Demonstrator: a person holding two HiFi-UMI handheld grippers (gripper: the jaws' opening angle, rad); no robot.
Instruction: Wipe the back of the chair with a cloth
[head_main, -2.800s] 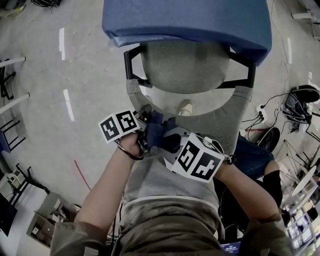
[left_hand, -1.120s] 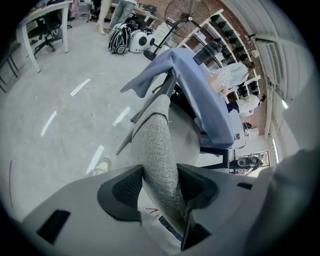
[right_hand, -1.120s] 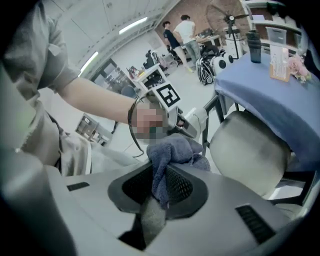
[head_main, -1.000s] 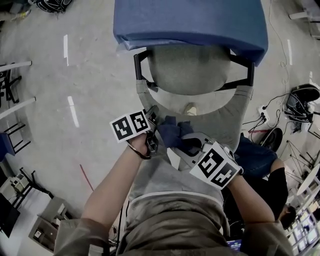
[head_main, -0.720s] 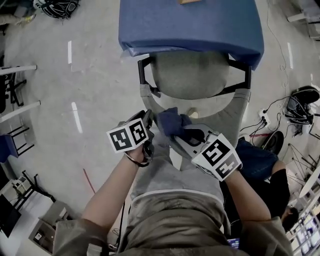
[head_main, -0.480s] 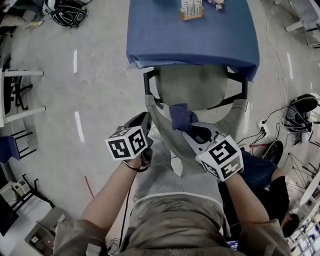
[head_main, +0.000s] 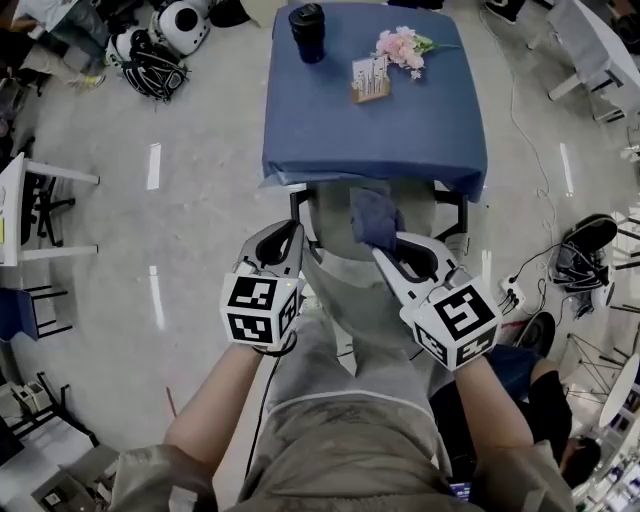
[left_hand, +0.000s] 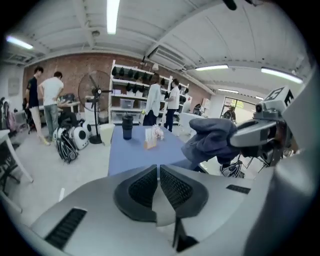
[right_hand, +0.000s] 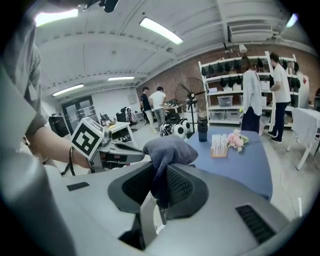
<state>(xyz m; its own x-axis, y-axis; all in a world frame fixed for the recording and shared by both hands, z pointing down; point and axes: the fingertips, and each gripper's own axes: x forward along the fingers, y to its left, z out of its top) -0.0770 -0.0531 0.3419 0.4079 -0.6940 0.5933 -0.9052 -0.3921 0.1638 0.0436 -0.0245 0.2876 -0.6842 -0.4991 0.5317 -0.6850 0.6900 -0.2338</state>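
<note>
A grey chair (head_main: 345, 290) stands in front of me, its seat (head_main: 335, 215) tucked under a blue-covered table (head_main: 375, 110). My right gripper (head_main: 392, 255) is shut on a dark blue cloth (head_main: 375, 218), which bunches out past the jaws (right_hand: 167, 150) above the chair's top. My left gripper (head_main: 290, 240) is raised beside it at the left, shut with nothing between its pads (left_hand: 159, 186). From the left gripper view the cloth (left_hand: 212, 140) hangs in the other gripper at the right.
On the table stand a dark cup (head_main: 306, 28), a card holder (head_main: 370, 80) and pink flowers (head_main: 403, 45). Helmets and bags (head_main: 160, 45) lie on the floor at far left. People stand by shelves (left_hand: 135, 95). Cables and gear (head_main: 585, 255) lie at right.
Both grippers rose from near my lap to the chair's top. The left gripper let go of the cloth and shut empty; the right one carried the cloth up and forward.
</note>
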